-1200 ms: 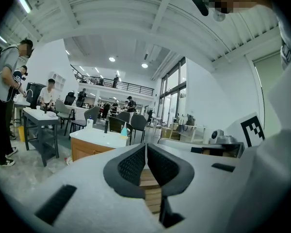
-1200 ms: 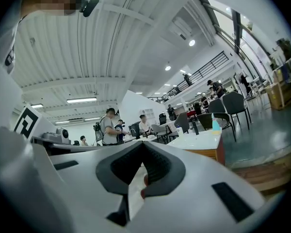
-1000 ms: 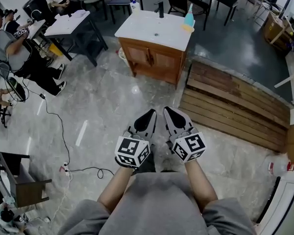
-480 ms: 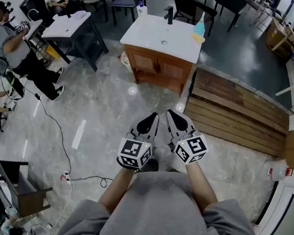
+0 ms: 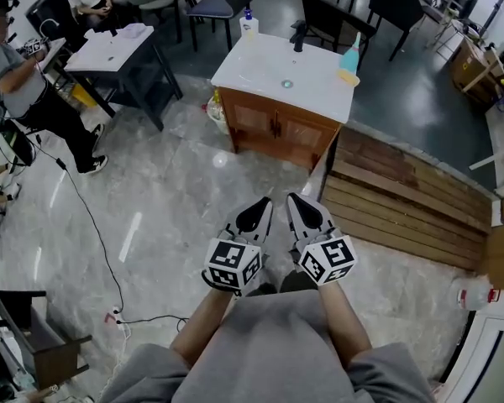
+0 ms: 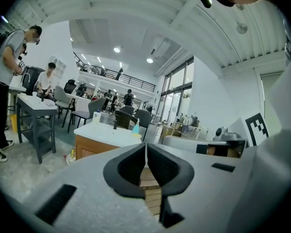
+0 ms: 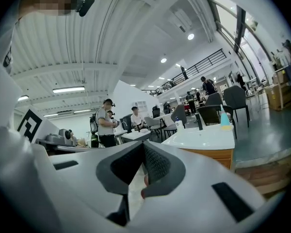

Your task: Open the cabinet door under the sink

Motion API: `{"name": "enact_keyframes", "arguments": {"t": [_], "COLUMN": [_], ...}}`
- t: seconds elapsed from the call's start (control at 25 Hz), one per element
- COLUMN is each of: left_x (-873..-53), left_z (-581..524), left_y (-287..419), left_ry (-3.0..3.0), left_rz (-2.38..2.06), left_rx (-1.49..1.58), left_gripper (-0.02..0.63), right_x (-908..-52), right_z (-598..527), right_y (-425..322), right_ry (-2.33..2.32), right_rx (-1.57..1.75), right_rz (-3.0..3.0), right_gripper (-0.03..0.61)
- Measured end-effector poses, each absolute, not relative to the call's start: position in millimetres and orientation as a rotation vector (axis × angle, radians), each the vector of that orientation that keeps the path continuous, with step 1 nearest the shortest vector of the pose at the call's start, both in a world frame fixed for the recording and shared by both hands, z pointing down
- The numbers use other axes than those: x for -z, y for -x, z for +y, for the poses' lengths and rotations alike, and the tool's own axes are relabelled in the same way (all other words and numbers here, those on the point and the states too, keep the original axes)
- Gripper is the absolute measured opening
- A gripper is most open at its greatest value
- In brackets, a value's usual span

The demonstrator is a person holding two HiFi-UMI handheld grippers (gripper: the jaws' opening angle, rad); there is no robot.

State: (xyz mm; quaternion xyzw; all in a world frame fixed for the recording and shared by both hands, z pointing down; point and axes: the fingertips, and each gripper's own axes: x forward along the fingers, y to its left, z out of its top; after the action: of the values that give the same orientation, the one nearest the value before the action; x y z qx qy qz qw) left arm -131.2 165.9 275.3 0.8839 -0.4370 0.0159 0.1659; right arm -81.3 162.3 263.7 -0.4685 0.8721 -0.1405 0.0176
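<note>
The sink cabinet [image 5: 279,131] is a wooden unit with two doors, both closed, under a white basin top [image 5: 277,72]. It stands on the marble floor well ahead of me. My left gripper [image 5: 264,202] and right gripper [image 5: 292,199] are held side by side in front of my body. Both point toward the cabinet and both are far short of it. Each is shut, with nothing between its pads. From the left gripper [image 6: 145,148] view the cabinet [image 6: 88,148] appears at left. From the right gripper [image 7: 144,148] view the basin top [image 7: 203,137] appears at right.
A black faucet [image 5: 299,36], a soap bottle [image 5: 249,23] and a blue bottle [image 5: 351,58] stand on the basin top. A wooden plank platform [image 5: 403,193] lies right of the cabinet. At left are a dark table [image 5: 118,53], people, and a cable [image 5: 92,225] on the floor.
Both grippers have travelled forward together toward the cabinet, which now sits lower and nearer in the head view. Their jaws stay shut.
</note>
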Motion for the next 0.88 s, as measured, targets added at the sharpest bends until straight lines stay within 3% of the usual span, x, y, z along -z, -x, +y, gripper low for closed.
{"name": "enact_keyframes", "arguments": {"t": [0.88], "left_x": [-302], "left_z": [6], "left_y": [108], "left_ry": [-2.482], "left_rz": [-1.267], "left_rx": [-0.152], "left_gripper": [0.02], "right_x": [-290], "right_z": [-11], "right_y": [63], "right_ry": [1.393], "right_rx": [0.539], "right_rz": [2.688], "right_gripper": [0.008]}}
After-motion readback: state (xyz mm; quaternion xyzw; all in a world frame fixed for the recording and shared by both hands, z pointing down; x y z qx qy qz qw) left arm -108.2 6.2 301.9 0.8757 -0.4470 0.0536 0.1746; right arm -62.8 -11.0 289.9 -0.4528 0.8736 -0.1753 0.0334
